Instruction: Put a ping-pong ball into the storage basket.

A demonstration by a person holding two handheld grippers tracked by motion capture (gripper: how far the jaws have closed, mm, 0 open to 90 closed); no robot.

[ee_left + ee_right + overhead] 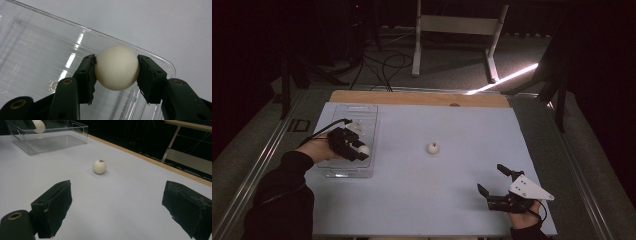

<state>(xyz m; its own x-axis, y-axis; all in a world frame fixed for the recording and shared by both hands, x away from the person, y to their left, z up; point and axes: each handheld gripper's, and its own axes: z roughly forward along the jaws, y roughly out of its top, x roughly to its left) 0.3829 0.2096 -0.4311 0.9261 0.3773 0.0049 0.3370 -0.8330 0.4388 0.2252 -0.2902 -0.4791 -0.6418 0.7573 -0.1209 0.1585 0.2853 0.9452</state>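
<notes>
Two white balls on a pale table, one gripped over a clear tray.

At far left the left gripper [353, 148] clamps a ball [116, 67] between both jaws, above the tray [370, 117]. A second ball [432, 147], dark-marked on top, lies mid-table, well apart. At right the right gripper [496, 181] rests with jaws spread wide, holding nothing.

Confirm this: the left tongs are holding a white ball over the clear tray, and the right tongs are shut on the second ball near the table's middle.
One part is wrong. The right tongs are open and hold nothing; the second ball lies free on the table ahead of them, as the right gripper view shows. The left tongs do hold a white ball over the clear tray.
</notes>
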